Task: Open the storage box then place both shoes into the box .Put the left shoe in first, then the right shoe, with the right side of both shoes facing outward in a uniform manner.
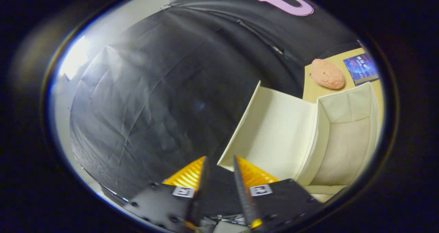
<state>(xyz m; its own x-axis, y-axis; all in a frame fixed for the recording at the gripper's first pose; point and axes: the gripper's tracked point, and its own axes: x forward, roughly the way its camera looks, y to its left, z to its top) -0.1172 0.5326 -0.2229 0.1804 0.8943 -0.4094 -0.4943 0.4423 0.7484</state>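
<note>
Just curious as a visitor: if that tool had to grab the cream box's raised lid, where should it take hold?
Probably the lid's free corner edge, just ahead of the tool. The flap stands up thin from the storage box, so the open fingers could slip over its edge from the outer side, one finger on each face.

Tan table [310, 90] at the right of the frame, open cream storage box [308, 137] on it, pink bumpy lump [327, 74] and blue book [362, 68] beyond the box

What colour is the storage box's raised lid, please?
Cream-white, seen in the gripper view: lid just beyond the gripper.
</note>
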